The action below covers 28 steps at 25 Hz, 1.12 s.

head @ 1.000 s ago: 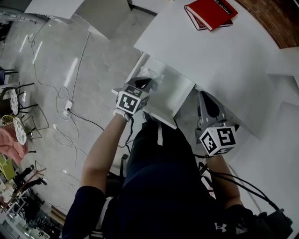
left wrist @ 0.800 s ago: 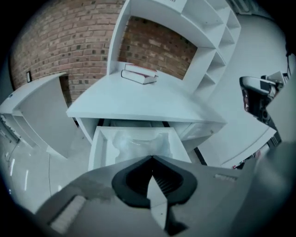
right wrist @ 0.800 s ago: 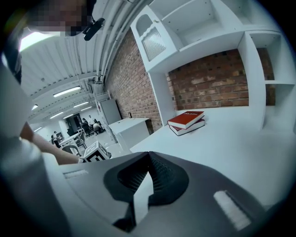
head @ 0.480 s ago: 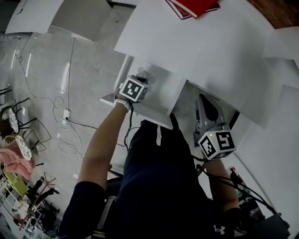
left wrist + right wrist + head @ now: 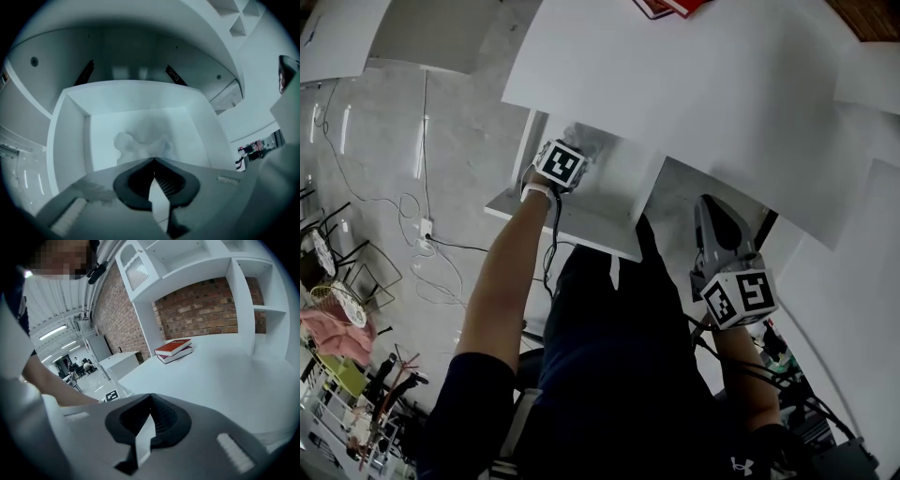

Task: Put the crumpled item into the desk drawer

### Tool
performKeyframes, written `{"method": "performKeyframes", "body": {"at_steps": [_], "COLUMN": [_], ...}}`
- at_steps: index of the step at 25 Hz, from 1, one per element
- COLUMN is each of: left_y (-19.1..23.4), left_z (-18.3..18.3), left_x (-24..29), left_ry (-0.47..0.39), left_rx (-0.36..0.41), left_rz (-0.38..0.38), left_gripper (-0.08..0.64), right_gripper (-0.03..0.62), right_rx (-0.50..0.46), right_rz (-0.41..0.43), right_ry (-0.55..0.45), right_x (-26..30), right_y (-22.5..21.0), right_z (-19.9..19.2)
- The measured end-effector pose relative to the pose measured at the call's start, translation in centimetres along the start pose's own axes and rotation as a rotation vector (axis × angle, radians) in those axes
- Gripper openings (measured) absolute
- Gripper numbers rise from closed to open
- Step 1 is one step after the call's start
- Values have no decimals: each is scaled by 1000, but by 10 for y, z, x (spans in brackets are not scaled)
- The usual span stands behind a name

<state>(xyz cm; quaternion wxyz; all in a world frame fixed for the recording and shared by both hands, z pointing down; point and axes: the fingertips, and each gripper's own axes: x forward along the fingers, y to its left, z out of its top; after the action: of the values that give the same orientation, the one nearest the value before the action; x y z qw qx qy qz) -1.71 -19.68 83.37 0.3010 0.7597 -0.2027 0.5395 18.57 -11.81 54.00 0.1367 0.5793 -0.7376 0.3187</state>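
The white bench (image 5: 722, 103) has its drawer (image 5: 591, 211) pulled open. The right gripper (image 5: 150, 397) hangs beside the drawer, jaws together and empty. The left gripper (image 5: 153, 161) reaches into the drawer, jaws pinched on the crumpled item (image 5: 140, 140), which rests on the drawer floor.

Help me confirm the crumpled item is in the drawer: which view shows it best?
The left gripper view: the crumpled item sits centred inside the drawer, right at the left gripper's shut jaw tips. The head view shows only a pale scrap of it past the marker cube; the right gripper view misses it.
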Motion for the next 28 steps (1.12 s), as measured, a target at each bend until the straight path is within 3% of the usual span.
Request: {"method": "performKeyframes", "body": {"at_steps": [6, 9, 14, 21, 28], "left_y": [4, 7, 4, 15, -5], "left_z": [-3, -6, -9, 17, 46], "left_x": [3, 7, -3, -97, -230], "left_ry": [7, -15, -64, -281, -619], "left_rx": [-23, -37, -83, -140, -151], "left_rz": [3, 6, -13, 36, 43], "left_gripper": [12, 104, 144, 144, 144], "right_gripper": [2, 2, 2, 2, 2], "right_rx": [1, -3, -24, -86, -154], "right_rz": [1, 14, 45, 96, 160], "right_ry": [24, 22, 4, -56, -135], "right_x": [4, 13, 23, 30, 30], "right_y": [3, 6, 18, 44, 76], "right_z": [5, 0, 7, 37, 76]}}
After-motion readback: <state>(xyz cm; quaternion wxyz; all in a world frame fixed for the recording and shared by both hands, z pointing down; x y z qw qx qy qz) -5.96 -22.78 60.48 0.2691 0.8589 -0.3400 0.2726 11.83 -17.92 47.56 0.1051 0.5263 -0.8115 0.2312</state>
